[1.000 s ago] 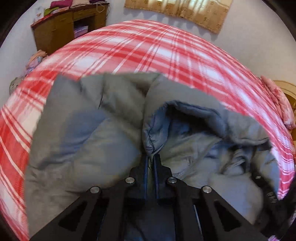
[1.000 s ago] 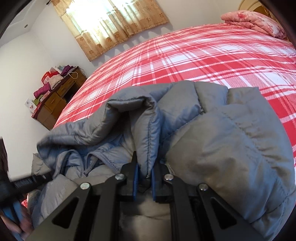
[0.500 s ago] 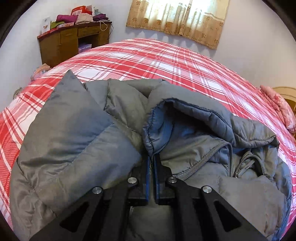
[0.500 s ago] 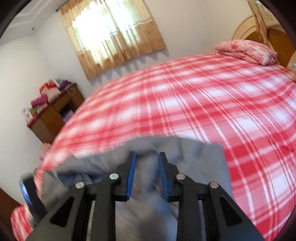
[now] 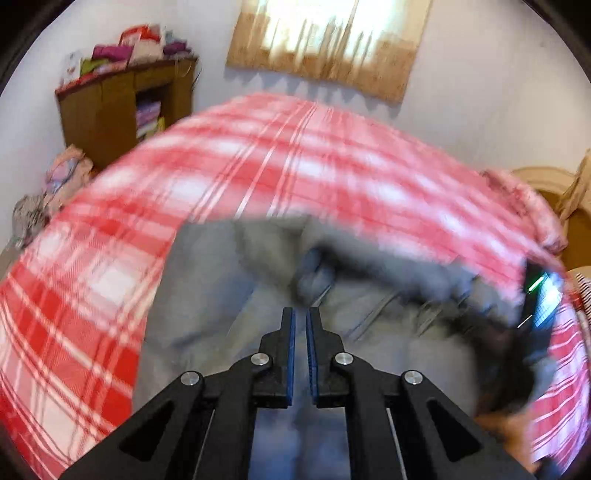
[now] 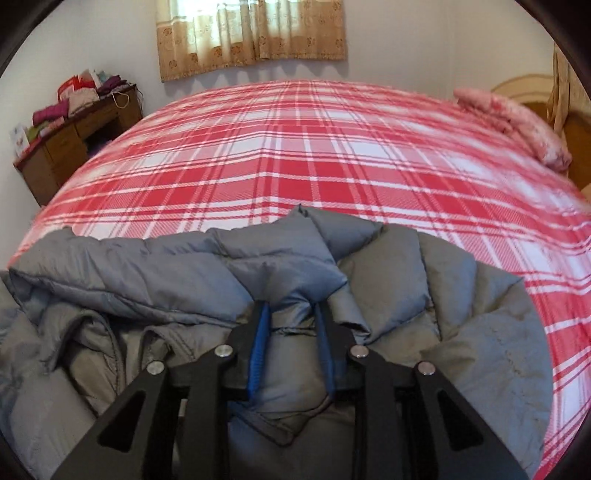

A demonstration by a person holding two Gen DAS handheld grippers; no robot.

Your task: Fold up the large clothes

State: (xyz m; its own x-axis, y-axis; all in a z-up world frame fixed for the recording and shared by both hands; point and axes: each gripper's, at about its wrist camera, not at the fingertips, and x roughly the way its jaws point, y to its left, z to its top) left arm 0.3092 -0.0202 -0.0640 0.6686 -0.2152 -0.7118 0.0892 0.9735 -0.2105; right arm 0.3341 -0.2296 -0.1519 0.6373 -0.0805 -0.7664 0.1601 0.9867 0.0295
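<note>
A grey padded jacket (image 6: 424, 314) lies crumpled on a bed with a red and white plaid cover (image 6: 295, 155). In the blurred left wrist view the jacket (image 5: 221, 295) lies below my left gripper (image 5: 300, 314), whose jaws stand a narrow gap apart with nothing between them. My right gripper (image 6: 291, 310) is open, its blue-padded fingers either side of a puffed fold of the jacket without pinching it. The other gripper and a hand (image 5: 517, 332) show at the right of the left wrist view.
A wooden dresser (image 6: 74, 140) piled with folded clothes stands by the wall at the left. A pink pillow (image 6: 517, 122) lies at the bed's far right by the headboard. A curtained window (image 6: 251, 33) is on the far wall. Bags (image 5: 55, 192) sit on the floor.
Both grippers have let go of the jacket, the right one first. The left gripper has lifted away and its view is blurred. The right gripper has come back down over a jacket fold.
</note>
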